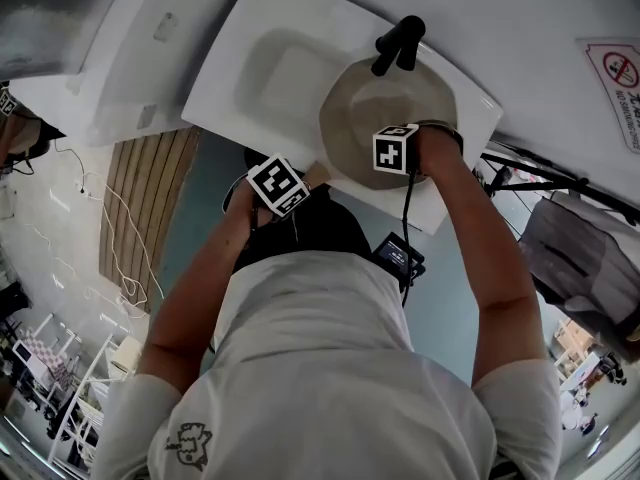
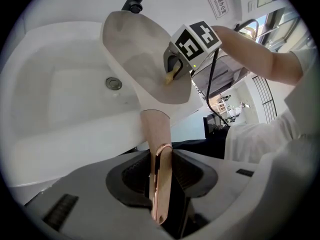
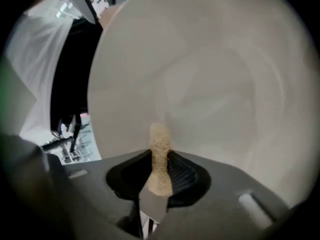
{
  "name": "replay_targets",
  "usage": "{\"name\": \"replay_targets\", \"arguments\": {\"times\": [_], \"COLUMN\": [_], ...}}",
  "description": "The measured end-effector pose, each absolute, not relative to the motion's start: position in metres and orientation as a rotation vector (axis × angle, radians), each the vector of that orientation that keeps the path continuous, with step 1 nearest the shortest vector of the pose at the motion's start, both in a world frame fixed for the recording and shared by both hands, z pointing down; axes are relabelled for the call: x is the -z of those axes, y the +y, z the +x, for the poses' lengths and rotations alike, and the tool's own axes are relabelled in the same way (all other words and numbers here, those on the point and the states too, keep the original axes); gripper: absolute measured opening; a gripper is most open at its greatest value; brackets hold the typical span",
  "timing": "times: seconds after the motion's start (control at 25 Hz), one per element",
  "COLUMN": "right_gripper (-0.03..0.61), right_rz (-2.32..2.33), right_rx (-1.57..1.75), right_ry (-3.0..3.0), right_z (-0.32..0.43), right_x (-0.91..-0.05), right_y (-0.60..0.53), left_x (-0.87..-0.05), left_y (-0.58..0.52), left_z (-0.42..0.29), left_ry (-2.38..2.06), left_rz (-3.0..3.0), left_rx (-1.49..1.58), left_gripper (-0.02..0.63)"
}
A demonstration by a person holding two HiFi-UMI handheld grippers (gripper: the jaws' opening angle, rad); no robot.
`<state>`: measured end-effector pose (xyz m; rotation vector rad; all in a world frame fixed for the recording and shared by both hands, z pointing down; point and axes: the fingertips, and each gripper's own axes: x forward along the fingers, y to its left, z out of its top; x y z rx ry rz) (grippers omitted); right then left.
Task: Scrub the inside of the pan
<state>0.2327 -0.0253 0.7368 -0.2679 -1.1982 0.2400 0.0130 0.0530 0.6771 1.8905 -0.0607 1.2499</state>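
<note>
While the left gripper [image 2: 161, 174] is clamped on the handle [image 2: 156, 134] of the pan [image 1: 385, 103], both jaws pressing on its flat, copper-edged sides, the pan is held tilted over the right part of the sink [image 1: 235, 73]. Its far rim is close below the black faucet [image 1: 400, 40] at the sink's back edge, and its handle side is over the front edge. I cannot tell if the pan rests on the sink or hangs free. The right gripper [image 3: 160, 171] pinches a small beige sponge [image 3: 160, 141] between its jaws, and only a short tip stands out in front. The pan's pale inside fills almost the whole right gripper view, so the surface to scrub lies straight ahead of the sponge. In the left gripper view the tip seems to touch the inside near the right rim, though contact is hard to confirm. The handle's long axis runs from the left gripper toward the faucet, front edge to back edge, and the right hand is the nearer one to the inside. In my judgement the strokes should go across this face while the left gripper resists the push, otherwise the pan can turn around its handle.
</note>
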Motion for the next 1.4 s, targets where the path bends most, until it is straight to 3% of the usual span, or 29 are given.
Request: {"name": "replay_targets", "arguments": {"times": [0.28, 0.44, 0.8, 1.16, 1.4], "right_gripper": [0.093, 0.094, 0.094, 0.092, 0.092], "right_rz": [0.416, 0.598, 0.705, 0.411, 0.123], "right_rx": [0.373, 0.487, 0.351, 0.174, -0.013], "right_ry": [-1.199, -1.342, -1.586, -1.883, -1.886], "right_z": [0.244, 0.218, 0.14, 0.066, 0.07], "right_x": [-0.692, -0.673, -0.687, -0.711, -0.725], "right_y": [-0.18, -0.209, -0.213, -0.139, -0.055], "left_x": [-0.677, -0.676, -0.676, -0.676, -0.676], "left_y": [0.055, 0.055, 0.056, 0.056, 0.056], "left_z": [0.015, 0.015, 0.013, 0.013, 0.012], "left_ry": [-0.045, -0.032, -0.03, -0.038, -0.042], "left_rz": [1.885, 1.883, 1.878, 1.884, 1.881], "left_rx": [-1.257, -1.267, -1.271, -1.275, -1.275], "left_gripper": [0.137, 0.137, 0.136, 0.137, 0.137]}}
